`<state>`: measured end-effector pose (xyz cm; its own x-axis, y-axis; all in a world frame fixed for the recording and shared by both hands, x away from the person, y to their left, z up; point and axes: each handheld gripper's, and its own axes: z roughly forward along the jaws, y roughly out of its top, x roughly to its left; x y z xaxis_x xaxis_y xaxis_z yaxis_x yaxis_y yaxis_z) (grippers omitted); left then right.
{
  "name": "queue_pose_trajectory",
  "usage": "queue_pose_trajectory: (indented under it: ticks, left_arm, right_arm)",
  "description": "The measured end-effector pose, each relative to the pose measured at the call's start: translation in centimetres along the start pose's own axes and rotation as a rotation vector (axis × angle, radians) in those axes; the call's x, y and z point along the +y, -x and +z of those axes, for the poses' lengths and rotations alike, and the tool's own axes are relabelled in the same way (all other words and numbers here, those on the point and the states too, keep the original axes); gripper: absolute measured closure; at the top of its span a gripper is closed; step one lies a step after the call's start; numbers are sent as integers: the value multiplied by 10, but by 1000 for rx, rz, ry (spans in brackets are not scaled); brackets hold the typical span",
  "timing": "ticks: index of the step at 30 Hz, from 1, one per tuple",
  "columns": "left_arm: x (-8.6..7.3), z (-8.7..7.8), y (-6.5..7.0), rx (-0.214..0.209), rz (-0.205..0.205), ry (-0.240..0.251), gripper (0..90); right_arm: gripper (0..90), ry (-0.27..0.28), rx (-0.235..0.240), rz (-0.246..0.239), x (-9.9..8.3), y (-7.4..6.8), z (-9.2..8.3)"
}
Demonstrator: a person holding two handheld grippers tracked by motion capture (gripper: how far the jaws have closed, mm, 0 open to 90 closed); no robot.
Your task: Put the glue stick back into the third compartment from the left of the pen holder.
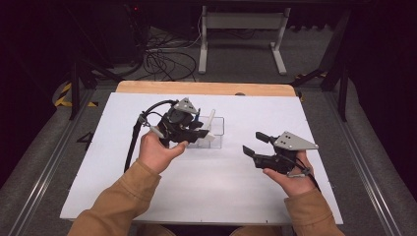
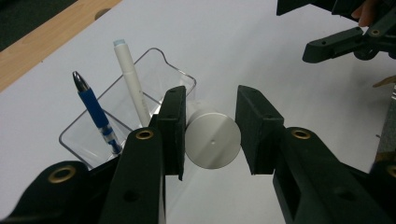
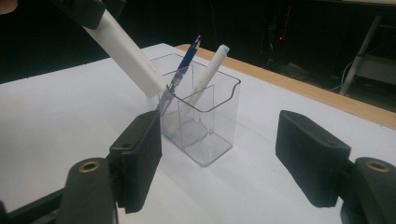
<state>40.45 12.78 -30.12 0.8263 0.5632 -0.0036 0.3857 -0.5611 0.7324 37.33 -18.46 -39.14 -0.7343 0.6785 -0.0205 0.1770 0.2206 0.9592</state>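
My left gripper [image 1: 199, 129] is shut on a thick white marker [image 2: 213, 142], whose round flat end shows between the pads. In the right gripper view the marker [image 3: 128, 51] slants down from that gripper [image 3: 88, 9], its lower end at the top edge of a clear plastic pen holder [image 3: 219, 121]. A blue pen [image 2: 95, 112] and a slim white pen [image 2: 130, 77] stand inside the holder [image 1: 216, 129]. To the right, my right gripper [image 1: 254, 143] hovers open over the white mat with nothing between its jaws, pointing at the holder.
A white mat [image 1: 221, 187] covers the table, with a wooden strip [image 1: 196, 87] along the far edge. Beyond it are a dark floor, cables [image 1: 162, 59] and a white desk frame [image 1: 241, 34].
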Motion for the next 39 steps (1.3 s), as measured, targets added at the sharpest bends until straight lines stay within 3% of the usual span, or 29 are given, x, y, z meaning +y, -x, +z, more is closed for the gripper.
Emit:
queue_pose_trajectory:
  ticks: [14, 39]
  left_arm:
    - [20, 16, -3, 9, 9, -2, 654]
    - [39, 50, -15, 46, -14, -39, 653]
  right_arm:
    - [321, 0, -2, 1, 0, 1, -1]
    - [320, -6, -1, 1, -2, 3, -1]
